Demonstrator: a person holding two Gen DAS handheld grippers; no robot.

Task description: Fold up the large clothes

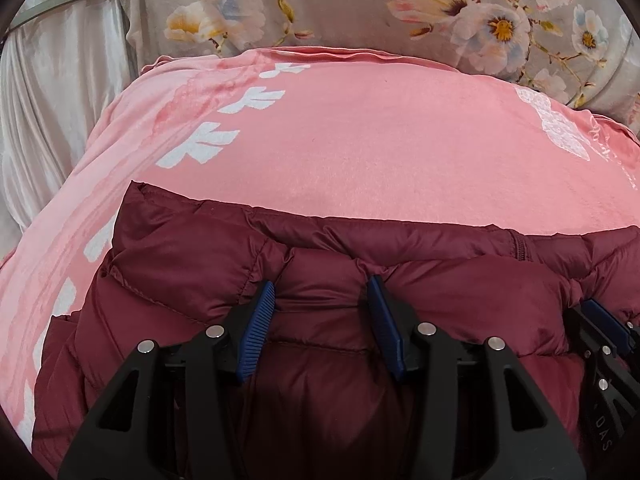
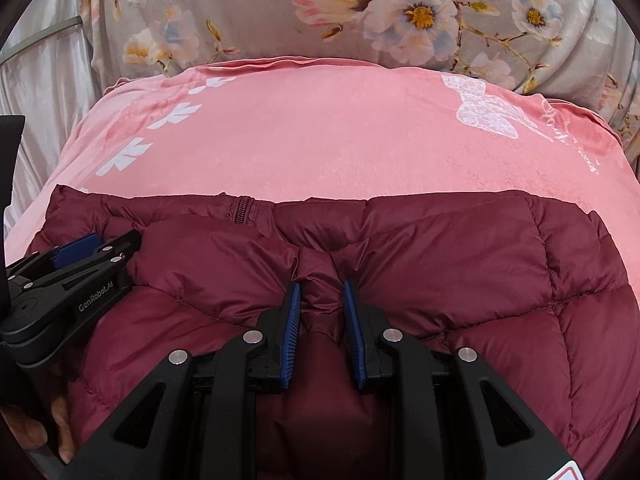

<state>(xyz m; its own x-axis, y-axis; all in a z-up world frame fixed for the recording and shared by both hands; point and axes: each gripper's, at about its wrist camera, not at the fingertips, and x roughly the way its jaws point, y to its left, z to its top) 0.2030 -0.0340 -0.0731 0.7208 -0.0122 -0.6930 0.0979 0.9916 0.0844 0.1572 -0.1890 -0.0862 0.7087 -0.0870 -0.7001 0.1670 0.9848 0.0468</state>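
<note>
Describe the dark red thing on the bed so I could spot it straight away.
Start at the pink blanket covering the bed, below the flowered bedding. On its near half lies the maroon puffer jacket: shiny, quilted into puffy panels, with a zipper at its far edge, unlike the flat fabrics around it.

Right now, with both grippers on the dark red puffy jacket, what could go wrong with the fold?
1. The jacket fabric looks slick and puffy; the right gripper pinches only a small bunch, which may slip out.
2. The left gripper holds a wider bunch, so the two sides might lift unevenly and skew the fold.
3. The pink blanket underneath is loose and could drag along.
</note>
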